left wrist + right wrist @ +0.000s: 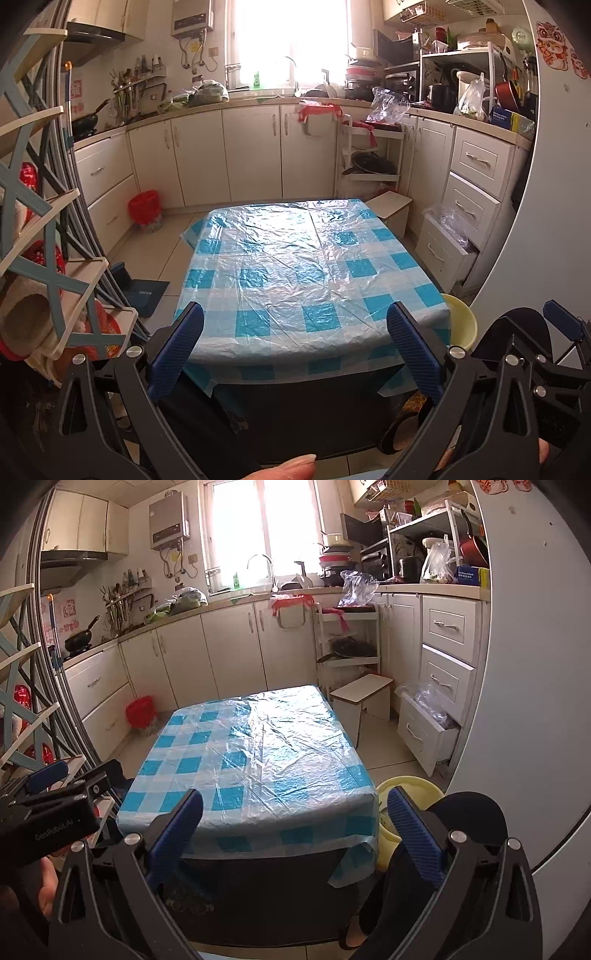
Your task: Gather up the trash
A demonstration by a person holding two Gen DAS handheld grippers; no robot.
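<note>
Two open grippers over table (314, 258)

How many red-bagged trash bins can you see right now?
2: a red-lined bin on the floor left of the table, and a hanging bin with a red bag on the cabinet door. Others may be hidden.

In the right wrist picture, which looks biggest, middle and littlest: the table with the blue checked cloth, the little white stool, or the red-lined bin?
1. Table with the blue checked plastic cloth, by far.
2. Small white wooden stool.
3. Red-lined waste bin on the floor.
The stool and bin look close in size, and both stand farther from the camera than the table's near edge, so that order is unsure.
</note>
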